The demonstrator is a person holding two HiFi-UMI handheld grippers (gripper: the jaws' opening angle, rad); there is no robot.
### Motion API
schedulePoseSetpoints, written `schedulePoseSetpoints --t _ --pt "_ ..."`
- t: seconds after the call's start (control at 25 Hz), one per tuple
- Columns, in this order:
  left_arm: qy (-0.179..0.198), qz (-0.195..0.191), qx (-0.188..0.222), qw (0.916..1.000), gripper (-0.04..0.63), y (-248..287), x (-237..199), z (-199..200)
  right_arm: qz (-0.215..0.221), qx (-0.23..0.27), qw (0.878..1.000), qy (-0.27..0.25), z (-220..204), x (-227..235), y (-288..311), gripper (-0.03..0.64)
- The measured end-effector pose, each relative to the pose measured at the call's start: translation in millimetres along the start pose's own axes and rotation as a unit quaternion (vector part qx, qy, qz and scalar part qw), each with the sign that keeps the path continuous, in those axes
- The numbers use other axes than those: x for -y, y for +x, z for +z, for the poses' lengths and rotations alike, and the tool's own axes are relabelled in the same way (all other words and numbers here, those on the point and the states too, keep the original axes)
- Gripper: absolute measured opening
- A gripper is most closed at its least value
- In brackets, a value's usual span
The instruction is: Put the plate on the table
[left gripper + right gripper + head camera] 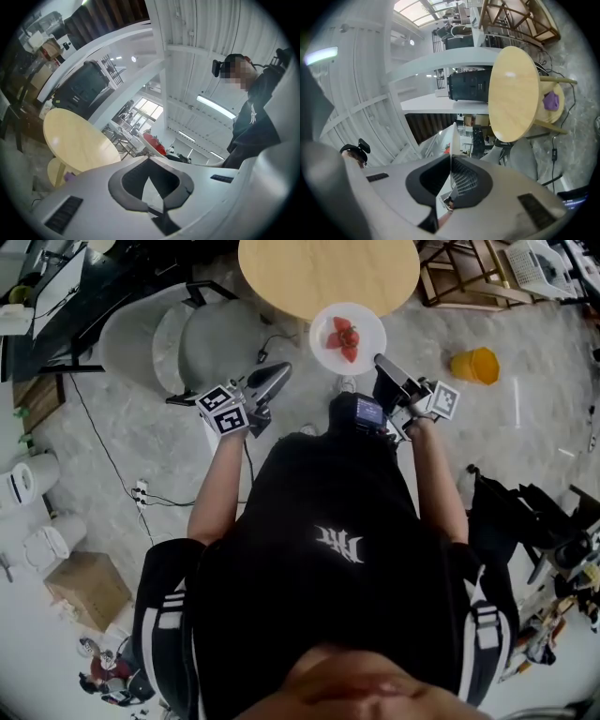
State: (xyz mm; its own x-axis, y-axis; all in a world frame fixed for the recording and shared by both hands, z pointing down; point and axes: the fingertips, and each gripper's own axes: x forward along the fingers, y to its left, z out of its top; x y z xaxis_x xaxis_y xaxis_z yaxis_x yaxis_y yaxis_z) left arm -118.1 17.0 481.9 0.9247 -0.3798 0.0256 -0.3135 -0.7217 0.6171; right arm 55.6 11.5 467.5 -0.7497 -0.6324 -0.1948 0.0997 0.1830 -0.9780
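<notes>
White round plate (pixel 322 351) is overlapping the pale round table's (pixel 328 273) six o'clock edge; right gripper (pixel 382 362) is clamping its four o'clock rim.

A grey chair (pixel 178 338) stands on the stone floor (pixel 525 418), an orange thing (pixel 476 365), maybe a tipped cup, lies to the right, a thin black cable (pixel 101 427) crosses the floor, and a brown box (pixel 86 589) sits left.

No words or numbers can be read. A white emblem (pixel 339 545) sits on the person's black shirt (pixel 309 493), too stylised to decipher.
</notes>
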Motion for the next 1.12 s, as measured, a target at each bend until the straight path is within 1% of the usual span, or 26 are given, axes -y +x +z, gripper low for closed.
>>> schedulePoseSetpoints --t 0.12,0.28,0.48,0.6,0.76,0.92,1.12 --pt "0.003 0.014 0.003 0.9999 0.002 19.2 -14.9 18.0 0.006 -0.012 1.000 0.009 26.9 8.7 12.3 0.009" --pt "0.011 0.036 0.011 0.9992 0.002 44.5 -32.4 42.1 0.014 -0.039 0.999 0.020 67.2 13.3 27.9 0.009" --pt "0.017 0.062 0.016 0.9978 0.002 76.6 -49.5 68.5 0.020 -0.068 0.997 0.014 122.5 14.7 42.7 0.009" --pt "0.025 0.072 0.012 0.9970 0.002 89.1 -53.7 78.9 0.026 -0.085 0.996 0.006 143.1 13.9 48.9 0.009" --pt "0.028 0.097 0.014 0.9948 0.002 111.3 -68.8 99.3 0.037 -0.101 0.994 0.018 176.5 17.8 55.6 0.009" --pt "0.029 0.108 0.015 0.9936 0.002 131.9 -78.7 112.9 0.043 -0.121 0.991 0.029 196.7 28.3 60.5 0.009" --pt "0.021 0.103 -0.002 0.9944 0.002 146.2 -89.8 114.0 0.046 -0.130 0.990 0.039 200.4 38.2 73.7 0.009"
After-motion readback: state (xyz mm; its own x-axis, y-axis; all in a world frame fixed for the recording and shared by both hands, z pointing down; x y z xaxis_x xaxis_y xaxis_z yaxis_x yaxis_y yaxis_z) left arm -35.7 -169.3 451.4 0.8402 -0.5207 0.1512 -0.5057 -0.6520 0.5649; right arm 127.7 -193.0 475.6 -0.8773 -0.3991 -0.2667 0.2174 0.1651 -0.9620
